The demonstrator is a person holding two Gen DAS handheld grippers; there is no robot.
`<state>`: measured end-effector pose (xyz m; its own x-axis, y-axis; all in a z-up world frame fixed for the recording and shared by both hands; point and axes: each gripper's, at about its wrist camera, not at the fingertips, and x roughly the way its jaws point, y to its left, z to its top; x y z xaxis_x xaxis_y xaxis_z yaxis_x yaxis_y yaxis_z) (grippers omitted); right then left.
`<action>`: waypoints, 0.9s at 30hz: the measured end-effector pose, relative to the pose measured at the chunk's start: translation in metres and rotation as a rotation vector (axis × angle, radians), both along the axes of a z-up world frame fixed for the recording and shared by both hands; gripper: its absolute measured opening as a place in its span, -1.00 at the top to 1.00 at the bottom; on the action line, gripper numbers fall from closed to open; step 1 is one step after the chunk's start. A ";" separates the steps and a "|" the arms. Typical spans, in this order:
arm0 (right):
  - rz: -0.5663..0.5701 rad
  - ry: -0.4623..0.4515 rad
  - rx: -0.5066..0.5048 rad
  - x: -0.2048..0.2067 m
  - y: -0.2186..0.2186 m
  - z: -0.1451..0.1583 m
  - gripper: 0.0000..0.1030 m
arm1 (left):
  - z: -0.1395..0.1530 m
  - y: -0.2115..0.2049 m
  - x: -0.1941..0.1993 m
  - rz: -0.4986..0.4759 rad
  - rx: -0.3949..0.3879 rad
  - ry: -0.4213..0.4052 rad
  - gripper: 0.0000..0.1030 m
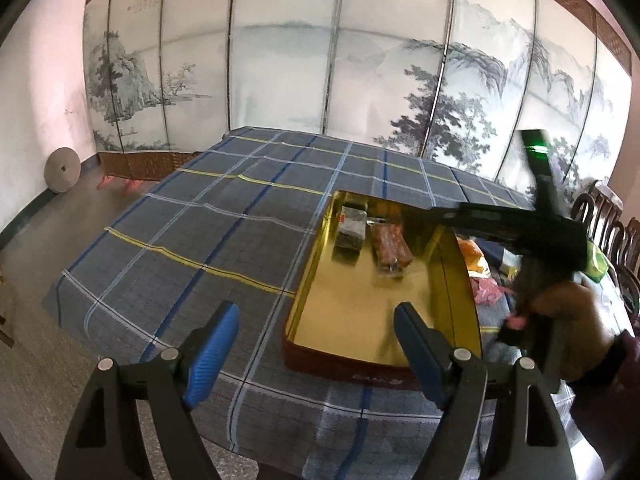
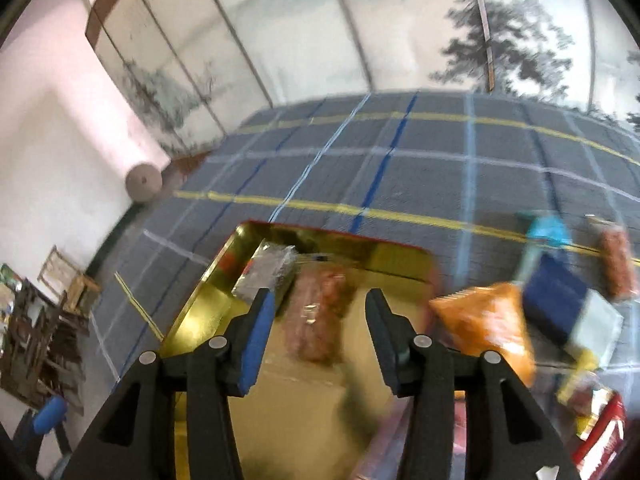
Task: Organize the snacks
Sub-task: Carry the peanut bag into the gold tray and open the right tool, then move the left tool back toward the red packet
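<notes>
Right wrist view looks down into the gold tin (image 2: 208, 304), which stands on the bench (image 2: 400, 168) with its checked cloth. Two packets lie inside at the far end: a silver-grey packet (image 2: 266, 276) in the far left corner and a reddish snack packet (image 2: 316, 316) touching its right side. The right claw (image 2: 320, 320) hangs above them with the jaws partly apart and nothing between the pads. Outside the tin, to the right, wait an orange bag (image 2: 492, 320), a dark blue box (image 2: 554, 300) and some more packets, all blurred.

From the left wrist view, the left claw (image 1: 316, 344) is wide and empty, over the near edge of the tin (image 1: 352, 366).

I judge the orange bag to be light, soft and slippery, probably with fragile pieces inside, so it is better to pinch it at the sealed top edge, not across the belly. The blue box looks stiff and can be taken across its narrow sides with firm pressure.
</notes>
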<state>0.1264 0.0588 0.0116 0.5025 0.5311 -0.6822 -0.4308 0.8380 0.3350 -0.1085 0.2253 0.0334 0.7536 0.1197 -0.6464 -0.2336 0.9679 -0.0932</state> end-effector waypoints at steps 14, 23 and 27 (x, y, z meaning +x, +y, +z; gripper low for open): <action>-0.409 -0.133 -0.341 -0.058 -0.232 -0.013 -0.05 | 0.006 -0.065 0.008 -0.197 0.058 0.043 -0.58; -0.623 -0.030 -0.407 -0.068 -0.344 -0.052 -0.05 | 0.007 -0.142 0.019 -0.404 0.088 0.101 -0.58; -0.653 -0.002 -0.314 -0.067 -0.365 -0.057 -0.08 | 0.004 -0.176 0.032 -0.493 0.087 0.133 -0.58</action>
<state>0.0589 -0.3065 -0.0451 0.6520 -0.0985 -0.7518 0.1899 0.9811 0.0362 -0.0761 0.0492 0.0375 0.6462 -0.1710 -0.7437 0.2476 0.9688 -0.0076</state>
